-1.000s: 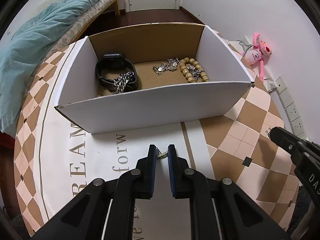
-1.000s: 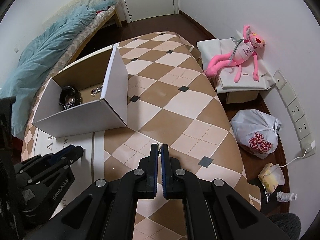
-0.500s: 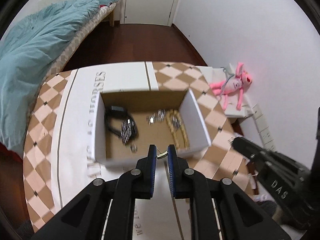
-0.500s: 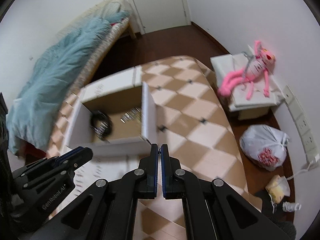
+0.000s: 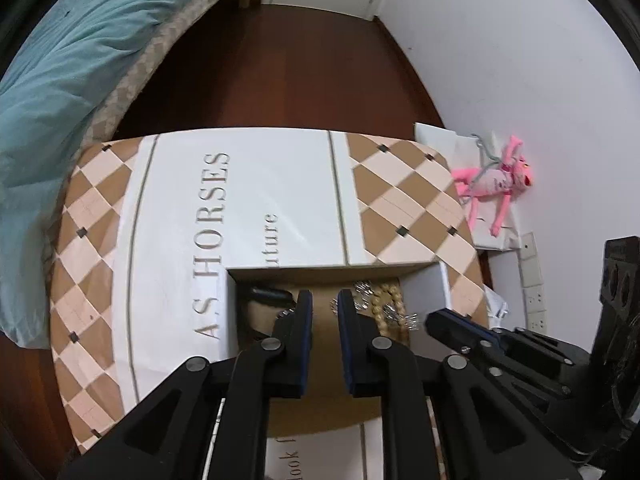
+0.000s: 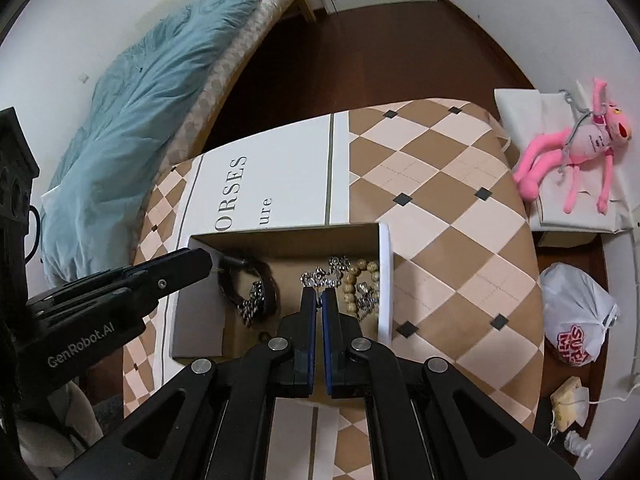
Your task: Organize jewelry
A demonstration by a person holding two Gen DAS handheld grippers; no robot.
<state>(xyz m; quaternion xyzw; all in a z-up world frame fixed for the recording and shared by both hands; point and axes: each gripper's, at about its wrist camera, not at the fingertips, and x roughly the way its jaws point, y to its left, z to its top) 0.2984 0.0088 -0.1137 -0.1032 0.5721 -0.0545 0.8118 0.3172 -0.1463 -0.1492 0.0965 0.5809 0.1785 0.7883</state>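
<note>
The counter [image 6: 440,216], under its checked cloth, carries an open box [image 6: 385,280] near its front edge, and as far as these views reach no jewelry lies loose on the cloth, so the sorting looks nearly finished. Inside the box, a dark strap [image 6: 264,280] and steel chain [image 6: 252,304] sit toward the left wall, silver pieces [image 6: 320,274] mid-floor, and beads [image 6: 356,280] against the right wall. The left gripper [image 5: 322,300] hangs over the box with fingers slightly apart and nothing visible between them (a small piece may lie near the front wall, too tiny to be sure); the right gripper [image 6: 319,300] holds its fingers almost together, empty.
</note>
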